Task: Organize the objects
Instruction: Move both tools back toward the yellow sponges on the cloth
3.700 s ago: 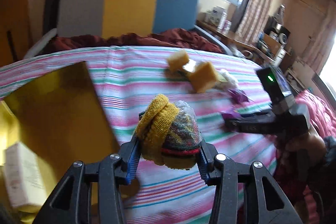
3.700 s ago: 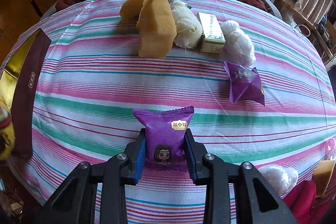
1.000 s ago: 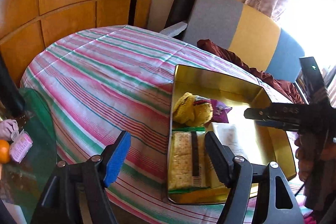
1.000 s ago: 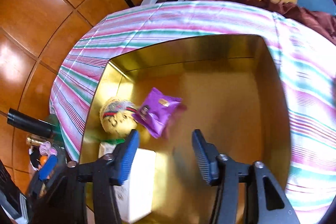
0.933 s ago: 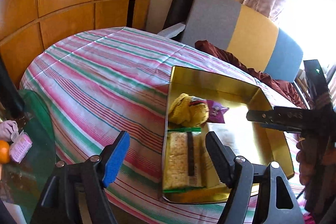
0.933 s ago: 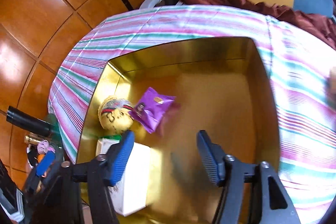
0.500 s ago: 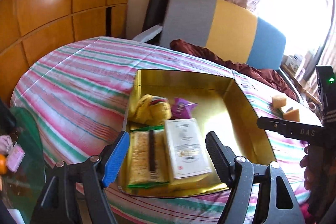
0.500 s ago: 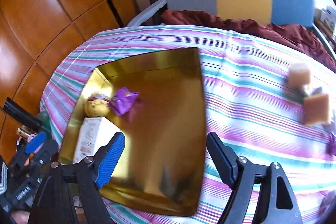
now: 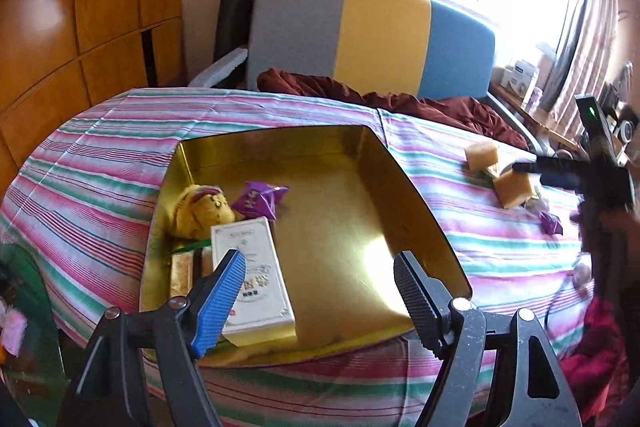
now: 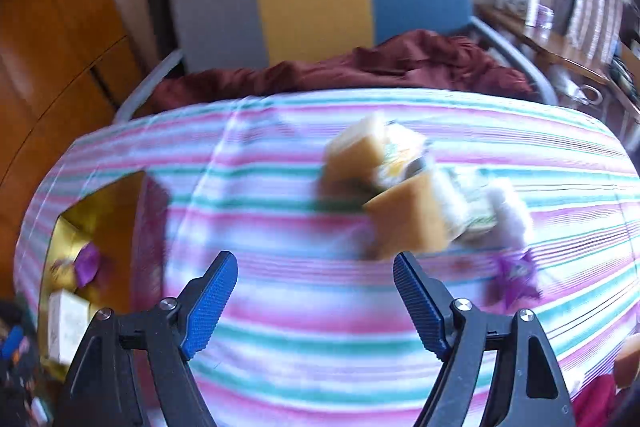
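Observation:
The gold tray (image 9: pixel 400 187) lies on the striped cloth and holds a yellow knitted bundle (image 9: pixel 200 211), a purple snack packet (image 9: pixel 260 201), a white box (image 9: pixel 252 279) and a cracker pack (image 9: pixel 182 271). My left gripper (image 9: pixel 318 259) hangs open and empty over the tray's near edge. My right gripper (image 10: pixel 314 259) is open and empty above bare cloth, just short of a pile. That pile has two sponge blocks (image 10: pixel 408 223), a small box (image 10: pixel 476 211), a white fluffy bundle (image 10: pixel 508 215) and another purple packet (image 10: pixel 516 279). The right wrist view is blurred, with the tray (image 10: pixel 116 211) at its left edge.
A chair with a grey, yellow and blue back (image 9: pixel 380 35) stands behind the table, with a maroon cloth (image 9: pixel 400 99) heaped on its seat. Wooden wall panels (image 9: pixel 100 7) run along the left. A green glass surface (image 9: pixel 24 307) sits low at the left. A bright window is at the right.
The knitted bundle and purple packet, once held, now lie in the tray. The right jaws widened and that gripper swung right from the tray to the pile. The left view also shifted right.

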{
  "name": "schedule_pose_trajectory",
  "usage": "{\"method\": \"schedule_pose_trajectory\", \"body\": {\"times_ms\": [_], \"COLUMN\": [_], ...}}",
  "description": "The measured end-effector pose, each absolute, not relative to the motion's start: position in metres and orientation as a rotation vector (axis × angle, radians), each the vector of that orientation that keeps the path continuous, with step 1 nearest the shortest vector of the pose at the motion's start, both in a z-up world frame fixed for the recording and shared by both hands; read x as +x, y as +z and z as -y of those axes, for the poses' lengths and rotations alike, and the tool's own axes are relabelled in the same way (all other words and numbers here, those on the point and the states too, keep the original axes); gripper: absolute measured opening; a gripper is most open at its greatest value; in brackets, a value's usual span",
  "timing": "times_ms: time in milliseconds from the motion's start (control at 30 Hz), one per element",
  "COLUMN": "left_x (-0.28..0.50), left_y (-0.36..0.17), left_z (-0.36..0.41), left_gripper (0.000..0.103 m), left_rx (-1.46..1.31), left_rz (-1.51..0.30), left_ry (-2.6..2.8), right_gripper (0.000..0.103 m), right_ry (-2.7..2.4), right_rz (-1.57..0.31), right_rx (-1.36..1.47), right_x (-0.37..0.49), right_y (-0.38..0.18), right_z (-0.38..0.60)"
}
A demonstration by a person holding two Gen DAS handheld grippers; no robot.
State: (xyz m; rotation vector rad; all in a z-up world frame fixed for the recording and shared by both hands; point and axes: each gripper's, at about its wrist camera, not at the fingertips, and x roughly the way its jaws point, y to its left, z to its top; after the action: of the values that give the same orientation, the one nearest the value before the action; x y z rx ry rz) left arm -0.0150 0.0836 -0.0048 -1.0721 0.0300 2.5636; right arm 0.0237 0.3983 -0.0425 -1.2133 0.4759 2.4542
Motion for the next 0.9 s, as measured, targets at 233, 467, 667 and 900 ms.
{"method": "schedule_pose_trajectory", "body": {"times_ms": [233, 467, 667, 900], "left_x": [-0.018, -0.027, -0.026, -0.044], "left_y": [-0.010, -0.007, 0.006, 0.011], "left_z": [-0.089, -0.113, -0.160, -0.229], "left_gripper": [0.078, 0.078, 0.078, 0.083], "left_rx": [-1.105, -1.094, -1.011, -1.024], "left_rz": [-0.048, -0.109, -0.204, -0.322], "left_ry": [2.550, 2.516, 2.440, 2.312], "right_gripper": [0.082, 0.082, 0.082, 0.082], "right_ry": [2.361, 2.722, 2.576, 2.439], "right_rz": [-0.545, -0.879, -0.789, -0.918], "right_rx": [-1.240, -1.455, -1.358, -1.178], "right_x": [-0.007, 0.005, 0.039, 0.072], "right_y": [-0.059, -0.046, -0.051, -0.068], "right_z": [-0.452, -0.432, -0.482, -0.530]}}
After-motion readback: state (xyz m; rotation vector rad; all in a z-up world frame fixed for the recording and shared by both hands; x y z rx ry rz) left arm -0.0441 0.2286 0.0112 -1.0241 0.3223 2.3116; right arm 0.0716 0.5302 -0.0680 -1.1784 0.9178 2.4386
